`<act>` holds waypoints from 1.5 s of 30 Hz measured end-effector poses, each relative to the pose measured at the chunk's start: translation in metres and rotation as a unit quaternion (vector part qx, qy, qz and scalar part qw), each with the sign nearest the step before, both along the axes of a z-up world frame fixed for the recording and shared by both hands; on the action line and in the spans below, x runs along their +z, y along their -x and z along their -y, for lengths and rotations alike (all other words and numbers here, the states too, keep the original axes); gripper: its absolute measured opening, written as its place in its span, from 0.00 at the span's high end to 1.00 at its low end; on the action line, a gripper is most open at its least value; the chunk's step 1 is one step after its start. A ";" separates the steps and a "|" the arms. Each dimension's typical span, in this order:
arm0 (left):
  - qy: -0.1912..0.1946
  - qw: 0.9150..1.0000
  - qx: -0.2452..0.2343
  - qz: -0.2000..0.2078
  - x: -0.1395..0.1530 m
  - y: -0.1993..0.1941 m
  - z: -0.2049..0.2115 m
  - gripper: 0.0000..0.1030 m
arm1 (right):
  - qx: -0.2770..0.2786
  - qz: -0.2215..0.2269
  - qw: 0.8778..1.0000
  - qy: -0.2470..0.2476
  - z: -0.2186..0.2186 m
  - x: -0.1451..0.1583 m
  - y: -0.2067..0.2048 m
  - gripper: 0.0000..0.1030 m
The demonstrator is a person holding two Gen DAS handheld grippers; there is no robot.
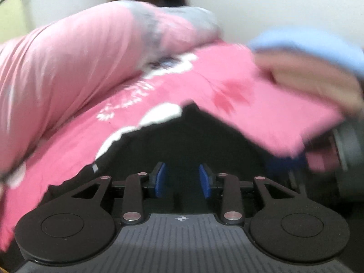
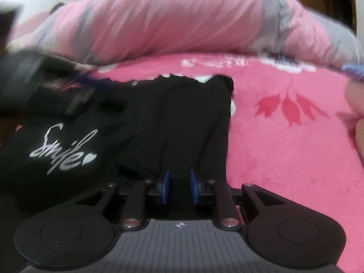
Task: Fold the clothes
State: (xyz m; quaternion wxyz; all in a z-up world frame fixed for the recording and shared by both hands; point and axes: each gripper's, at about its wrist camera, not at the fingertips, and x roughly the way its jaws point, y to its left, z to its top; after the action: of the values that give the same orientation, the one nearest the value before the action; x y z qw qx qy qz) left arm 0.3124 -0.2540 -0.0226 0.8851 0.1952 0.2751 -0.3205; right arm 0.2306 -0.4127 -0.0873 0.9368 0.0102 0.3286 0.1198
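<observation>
A black garment (image 2: 177, 122) with a silver "Smile" print (image 2: 61, 150) lies on the pink bedsheet (image 2: 284, 159), its printed part folded over at the left. My right gripper (image 2: 180, 187) sits low at the garment's near edge. Black cloth runs down into the narrow gap between its blue pads, and they seem to hold it. In the left wrist view the same black garment (image 1: 182, 136) fills the dark area ahead of my left gripper (image 1: 183, 179). Its pads stand apart with no cloth between them. The blurred right gripper (image 1: 345, 145) shows at the right edge.
A rolled pink and grey quilt (image 2: 173, 18) lies across the bed behind the garment. A person's hand (image 1: 318, 79) in a light blue sleeve (image 1: 329, 43) is at the right. The sheet (image 1: 68, 159) carries white and red flower prints. A pale wall (image 1: 284, 4) stands beyond.
</observation>
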 end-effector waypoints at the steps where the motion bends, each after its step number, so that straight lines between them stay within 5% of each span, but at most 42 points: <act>1: 0.018 1.000 0.015 -0.005 0.003 -0.009 0.005 0.66 | 0.003 0.001 1.000 0.001 0.000 0.001 0.002 0.79; 6: 0.078 0.995 0.059 -0.009 -0.002 -0.048 0.048 0.61 | 0.006 -0.004 0.999 -0.052 0.016 -0.005 0.000 0.79; 14: 0.068 0.991 0.089 -0.079 -0.015 -0.113 0.106 0.56 | 0.007 -0.001 0.998 -0.069 0.020 -0.006 0.002 0.79; 18: 0.031 0.989 0.097 -0.104 -0.021 -0.134 0.121 0.57 | 0.007 -0.002 0.997 -0.077 0.022 -0.006 0.003 0.79; 24: -0.002 0.986 0.095 -0.140 -0.029 -0.148 0.128 0.67 | 0.006 -0.003 0.997 -0.081 0.024 -0.006 0.003 0.79; 33: -0.005 0.981 0.070 -0.182 -0.027 -0.149 0.133 0.67 | 0.006 -0.004 0.996 -0.090 0.026 -0.007 0.002 0.78; 35: -0.005 0.981 0.082 -0.178 -0.027 -0.149 0.132 0.76 | 0.006 -0.004 0.996 -0.090 0.026 -0.008 0.003 0.78; 36: -0.005 0.980 0.089 -0.176 -0.027 -0.149 0.132 0.90 | 0.006 -0.004 0.996 -0.091 0.026 -0.008 0.003 0.78; 38: -0.004 0.980 0.102 -0.172 -0.028 -0.149 0.132 0.94 | 0.006 -0.004 0.996 -0.092 0.026 -0.007 0.003 0.79; 42: 0.087 0.960 0.165 -0.211 -0.024 -0.159 0.113 0.96 | 0.006 -0.004 0.996 -0.092 0.026 -0.007 0.003 0.78; 45: 0.162 0.931 0.209 -0.253 -0.029 -0.167 0.098 0.97 | 0.006 -0.004 0.996 -0.093 0.026 -0.008 0.003 0.78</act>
State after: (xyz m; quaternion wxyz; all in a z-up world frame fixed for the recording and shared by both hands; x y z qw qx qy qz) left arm 0.4799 -0.3520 -0.0519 0.8529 -0.1007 0.4687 -0.2070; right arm 0.2278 -0.4387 -0.0949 0.9296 0.0959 0.3202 0.1550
